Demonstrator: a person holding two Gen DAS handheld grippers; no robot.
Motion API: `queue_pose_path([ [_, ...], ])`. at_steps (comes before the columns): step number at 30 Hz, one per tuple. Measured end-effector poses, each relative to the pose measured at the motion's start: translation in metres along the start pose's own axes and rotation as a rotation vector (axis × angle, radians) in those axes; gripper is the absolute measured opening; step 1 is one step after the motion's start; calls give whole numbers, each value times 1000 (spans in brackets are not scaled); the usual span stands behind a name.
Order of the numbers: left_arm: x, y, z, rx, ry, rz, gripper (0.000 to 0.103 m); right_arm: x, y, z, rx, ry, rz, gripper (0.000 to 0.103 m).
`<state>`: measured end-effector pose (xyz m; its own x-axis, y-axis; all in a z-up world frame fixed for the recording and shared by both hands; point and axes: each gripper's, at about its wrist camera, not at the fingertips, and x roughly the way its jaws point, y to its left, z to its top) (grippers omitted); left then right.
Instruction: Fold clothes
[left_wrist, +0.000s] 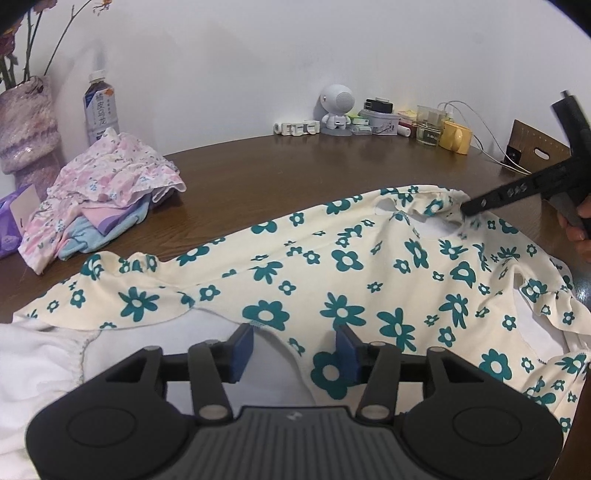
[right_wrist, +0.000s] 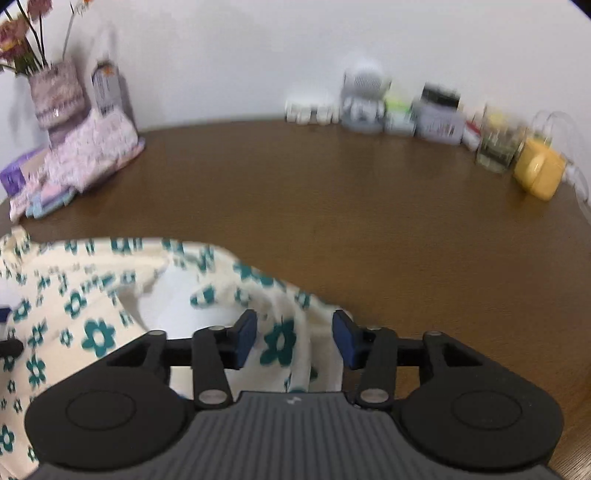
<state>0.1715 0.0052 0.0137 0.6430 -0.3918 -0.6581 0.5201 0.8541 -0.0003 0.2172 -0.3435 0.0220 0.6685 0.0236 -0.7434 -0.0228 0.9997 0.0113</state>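
Left gripper (left_wrist: 295, 350) nearest, low in its own view: blue pads (left_wrist: 242, 352) spread, cloth edge lying between them, neither pad pressing. Under and beyond it, floral dress (left_wrist: 332, 266), cream with teal flowers, spread across brown table (left_wrist: 277, 166); white lining showing at the near left. Far left: vase (left_wrist: 26, 125) with stems, bottle (left_wrist: 100, 107), pile of pink and blue clothes (left_wrist: 107, 192) just beside them. Along the back wall: white robot figure (left_wrist: 338, 109), small boxes, glass jar (left_wrist: 430, 127), yellow cup (left_wrist: 458, 136). At the dress's far right corner, right gripper (left_wrist: 466, 211), tip touching the ruffled neckline.

Right wrist view, blurred: right gripper (right_wrist: 295, 334) with pads (right_wrist: 245, 338) spread, a fold of dress (right_wrist: 280, 341) between them, unpinched. Rest of dress (right_wrist: 74, 314) off to the left, bare table (right_wrist: 369, 221) ahead.
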Motion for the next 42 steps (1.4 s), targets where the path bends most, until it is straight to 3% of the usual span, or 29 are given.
queue_pose_path([
  [1, 0, 0, 0, 1, -1, 1, 50, 5, 0, -1, -9, 22, -2, 4],
  [5, 0, 1, 0, -3, -3, -1, 50, 3, 3, -2, -27, 19, -13, 5],
  [6, 1, 1, 0, -4, -4, -2, 50, 0, 4, -1, -24, 14, -11, 11],
  [7, 1, 1, -1, -4, -4, -2, 50, -7, 4, -1, -12, 1, -20, 24],
  [9, 1, 1, -1, -5, -5, -2, 50, -29, 7, -5, -6, -44, -2, 41],
  [13, 1, 2, -1, -6, -5, -3, 50, -66, 24, -31, -55, -11, 126, 41],
  [15, 1, 2, -1, -7, -5, -4, 50, -72, 37, -50, -104, 36, 147, 41],
  [19, 1, 1, 0, -5, 0, 0, 50, -66, 55, -77, -181, 84, 77, 41],
  [20, 1, 0, -1, -3, 2, 1, 50, -62, 58, -81, -202, 92, 46, 36],
  [22, 1, 0, -1, 1, 4, 2, 50, -64, 62, -84, -258, 81, 20, 6],
  [27, 1, 3, 0, -10, 8, 7, 51, -71, 51, -80, -314, 114, -29, 6],
  [29, -2, 3, 0, -26, 13, 7, 50, -75, 53, -80, -321, 122, -5, 10],
  [32, -15, 1, -1, -46, -1, -11, 50, -91, 46, -73, -233, 65, 69, 40],
  [33, -22, -1, -3, -46, -11, -20, 50, -97, 40, -70, -188, 37, 92, 42],
  [36, -38, -13, -7, -24, -36, -59, 50, -96, 23, -65, -86, -13, 0, 42],
  [38, -44, -24, -10, -3, -37, -85, 50, -83, 15, -66, -35, 17, -19, 42],
  [39, -46, -29, -12, 6, -28, -96, 50, -77, 13, -68, -21, 39, -14, 41],
  [42, -44, -40, -23, 21, 16, -100, 50, -65, 18, -77, -78, 99, 5, 9],
])
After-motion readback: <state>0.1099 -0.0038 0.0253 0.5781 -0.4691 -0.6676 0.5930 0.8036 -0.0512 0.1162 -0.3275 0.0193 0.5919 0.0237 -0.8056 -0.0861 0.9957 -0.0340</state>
